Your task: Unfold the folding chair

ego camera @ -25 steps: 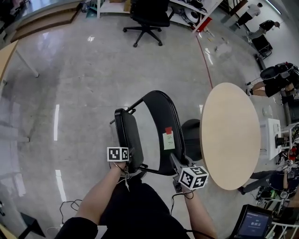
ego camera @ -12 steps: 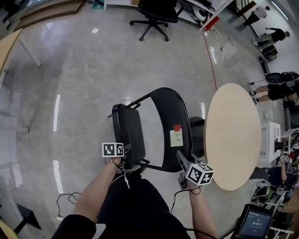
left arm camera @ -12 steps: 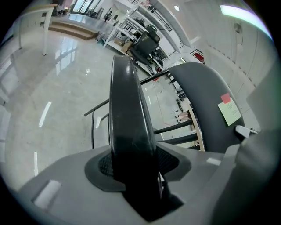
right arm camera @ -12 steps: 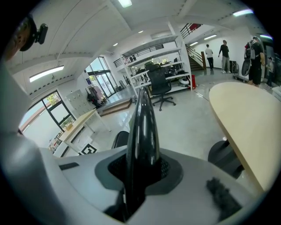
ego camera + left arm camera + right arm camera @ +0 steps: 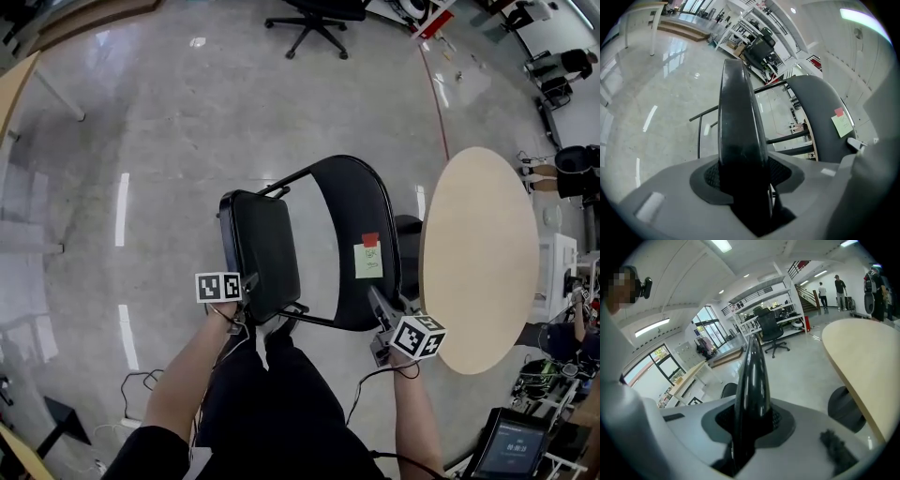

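Head view: the folding chair stands partly opened on the grey floor, just ahead of my legs and beside the round table. My left gripper pinches the near edge of the black seat, with its pads pressed on both faces. My right gripper is clamped on the thin rim of the backrest, which bears a pale note. Seat and backrest lean apart.
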### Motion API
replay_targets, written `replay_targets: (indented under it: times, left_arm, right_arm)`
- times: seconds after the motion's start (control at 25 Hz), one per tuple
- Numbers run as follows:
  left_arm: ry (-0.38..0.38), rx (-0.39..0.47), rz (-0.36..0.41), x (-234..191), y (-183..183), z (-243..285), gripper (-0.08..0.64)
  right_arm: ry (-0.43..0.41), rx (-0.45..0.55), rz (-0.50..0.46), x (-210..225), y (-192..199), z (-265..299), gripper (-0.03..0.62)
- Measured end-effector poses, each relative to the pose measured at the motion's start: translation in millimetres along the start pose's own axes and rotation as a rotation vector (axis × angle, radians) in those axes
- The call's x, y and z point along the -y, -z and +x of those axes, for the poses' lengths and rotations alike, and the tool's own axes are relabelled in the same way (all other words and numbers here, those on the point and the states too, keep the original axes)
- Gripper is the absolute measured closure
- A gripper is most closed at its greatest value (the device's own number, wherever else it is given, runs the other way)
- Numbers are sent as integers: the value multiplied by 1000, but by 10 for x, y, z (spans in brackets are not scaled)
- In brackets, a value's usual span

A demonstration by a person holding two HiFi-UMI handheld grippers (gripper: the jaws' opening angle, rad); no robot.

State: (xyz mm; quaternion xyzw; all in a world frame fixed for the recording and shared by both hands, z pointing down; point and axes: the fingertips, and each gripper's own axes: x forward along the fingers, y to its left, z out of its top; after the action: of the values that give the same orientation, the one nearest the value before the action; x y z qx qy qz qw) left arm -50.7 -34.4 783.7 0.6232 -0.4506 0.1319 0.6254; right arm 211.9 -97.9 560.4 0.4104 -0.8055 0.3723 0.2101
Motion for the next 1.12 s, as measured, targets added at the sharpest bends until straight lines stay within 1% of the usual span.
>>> replay_targets:
  times: [0.32,0.4,0.56,0.72,0.96,1.12]
  left_arm:
    - [3,-6,-1,-126,28,-63,345]
    - [0,-8,-11,-163,23,-110,344]
    - [-12,-23,-47,-359,74,11,336]
    - [1,-23,-57,-514,116,2,334]
    - [2,-26,-79,-690,181,17,331]
    - [-1,-28,-89,-766,124,89,330]
  right_arm:
    - [-34,15,29,131,46,19,528]
    - [-46,18,33,143,28,19,528]
    - [-58,16,66,365,124,116,528]
    - [-72,15,83,412,210,162,528]
    - [-79,5,118,609,310,216,528]
    - [-89,-6,133,745,297,328,528]
